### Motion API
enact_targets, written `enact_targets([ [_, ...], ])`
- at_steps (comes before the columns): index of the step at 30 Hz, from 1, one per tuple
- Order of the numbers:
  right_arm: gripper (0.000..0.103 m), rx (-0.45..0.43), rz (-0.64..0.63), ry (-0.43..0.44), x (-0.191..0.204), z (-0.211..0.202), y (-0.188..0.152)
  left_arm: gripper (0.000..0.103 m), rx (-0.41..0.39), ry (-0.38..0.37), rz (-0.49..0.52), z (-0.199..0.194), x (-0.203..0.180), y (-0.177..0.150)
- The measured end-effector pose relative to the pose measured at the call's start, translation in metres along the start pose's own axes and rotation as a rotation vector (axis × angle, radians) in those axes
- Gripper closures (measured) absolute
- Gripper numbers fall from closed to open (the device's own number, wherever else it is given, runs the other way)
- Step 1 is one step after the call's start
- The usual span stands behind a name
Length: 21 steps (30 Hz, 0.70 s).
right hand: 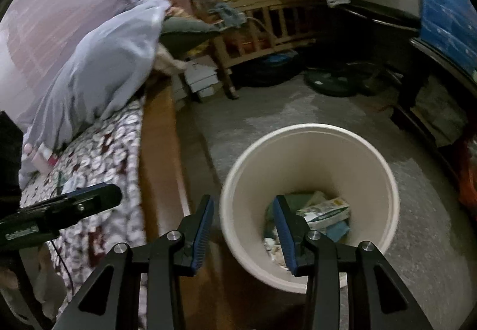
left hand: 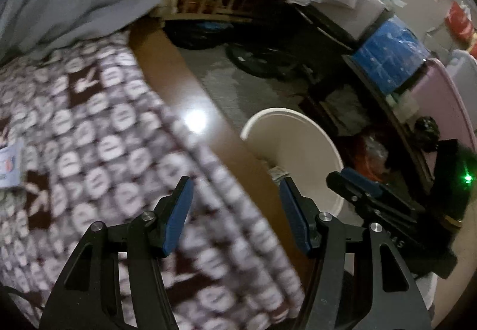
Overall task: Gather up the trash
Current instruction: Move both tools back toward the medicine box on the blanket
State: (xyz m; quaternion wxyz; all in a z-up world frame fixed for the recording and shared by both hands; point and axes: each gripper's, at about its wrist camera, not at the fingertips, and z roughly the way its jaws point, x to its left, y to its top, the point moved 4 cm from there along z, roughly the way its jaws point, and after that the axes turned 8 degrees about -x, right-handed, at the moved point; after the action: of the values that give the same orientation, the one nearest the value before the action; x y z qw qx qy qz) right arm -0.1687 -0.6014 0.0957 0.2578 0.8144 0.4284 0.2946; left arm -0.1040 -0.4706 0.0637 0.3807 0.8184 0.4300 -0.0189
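Left gripper [left hand: 237, 207] hung over the patterned bedspread [left hand: 98, 133] near the bed's wooden side rail [left hand: 190, 82], jaws parted about midway, nothing between them. At the far left edge of the left wrist view a small flat paper packet [left hand: 10, 163] lay on the bedspread, apparently the next piece of trash. Judged light, thin and floppy; best pinched at a free edge where it lifts off the soft cover.

Right gripper [right hand: 243, 225] was poised above the near rim of the white bucket [right hand: 384, 169], jaws moderately apart and empty. The bucket stood on the floor just beside the rail and held cartons and paper scraps [right hand: 325, 212] at its bottom.

Clearances: open floor beyond the bucket; wooden crib [right hand: 262, 16] and dark furniture well apart. The rail edge between bed and bucket looked like the one obstacle for a carry across.
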Motion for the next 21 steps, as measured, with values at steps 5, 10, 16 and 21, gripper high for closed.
enact_targets([
  [5, 0.063, 0.012, -0.047, 0.045, 0.033, 0.003, 0.000, 0.044, -0.020, 0.062, -0.015, -0.018, 0.030, -0.006],
  [10, 0.063, 0.030, -0.090, 0.099, 0.069, 0.010, -0.002, 0.044, -0.030, 0.118, -0.071, -0.035, 0.072, -0.010],
  [16, 0.062, 0.077, -0.156, 0.182, 0.121, 0.028, -0.014, 0.044, -0.047, 0.202, -0.135, -0.066, 0.131, -0.020],
  [21, 0.058, 0.127, -0.268, 0.263, 0.181, 0.049, -0.023, 0.044, -0.071, 0.292, -0.208, -0.099, 0.195, -0.027],
])
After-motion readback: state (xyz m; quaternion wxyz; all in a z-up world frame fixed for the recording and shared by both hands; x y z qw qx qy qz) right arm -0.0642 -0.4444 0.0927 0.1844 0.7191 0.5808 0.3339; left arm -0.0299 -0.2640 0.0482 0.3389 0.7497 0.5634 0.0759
